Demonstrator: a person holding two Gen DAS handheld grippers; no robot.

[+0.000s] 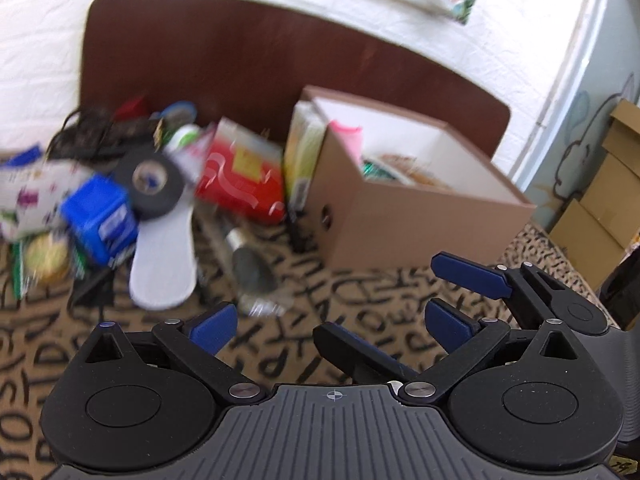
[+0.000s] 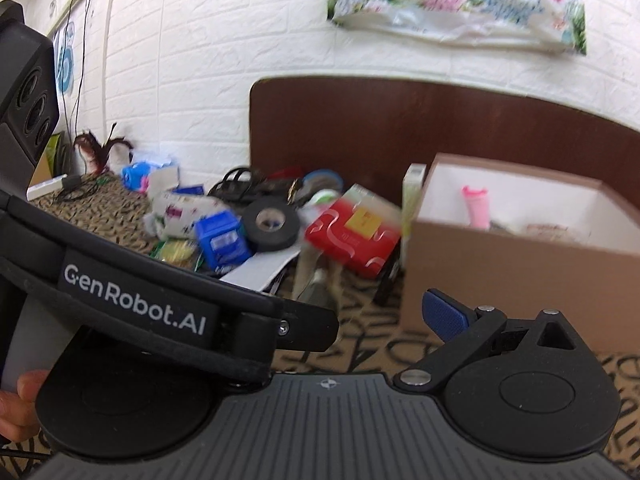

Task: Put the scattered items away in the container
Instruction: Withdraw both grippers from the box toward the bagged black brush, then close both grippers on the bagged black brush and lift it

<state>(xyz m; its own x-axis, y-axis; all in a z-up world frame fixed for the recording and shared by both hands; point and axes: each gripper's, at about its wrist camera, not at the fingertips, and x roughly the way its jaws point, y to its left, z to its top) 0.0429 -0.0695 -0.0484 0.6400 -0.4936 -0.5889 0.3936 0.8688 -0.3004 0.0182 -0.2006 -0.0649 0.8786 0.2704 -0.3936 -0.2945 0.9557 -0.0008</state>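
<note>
Left gripper (image 1: 326, 326): we see it nearest, fingers spread wide, holding nothing, above the patterned cloth (image 1: 360, 300).
Right gripper (image 1: 456, 300): at 3 o'clock of ours, blue pads apart, empty.
Cardboard box (image 1: 400, 216): we find it at 1 o'clock, open-topped, a pink item (image 1: 348, 136) inside.
Scattered pile: at 10 o'clock, with black tape roll (image 1: 152, 184), blue box (image 1: 100, 216), red packet (image 1: 240, 184) and white insole (image 1: 164, 264).

Each black tool (image 1: 332, 326) has blue fingertips (image 1: 214, 326), silver screws and a ribbed grey body.
</note>
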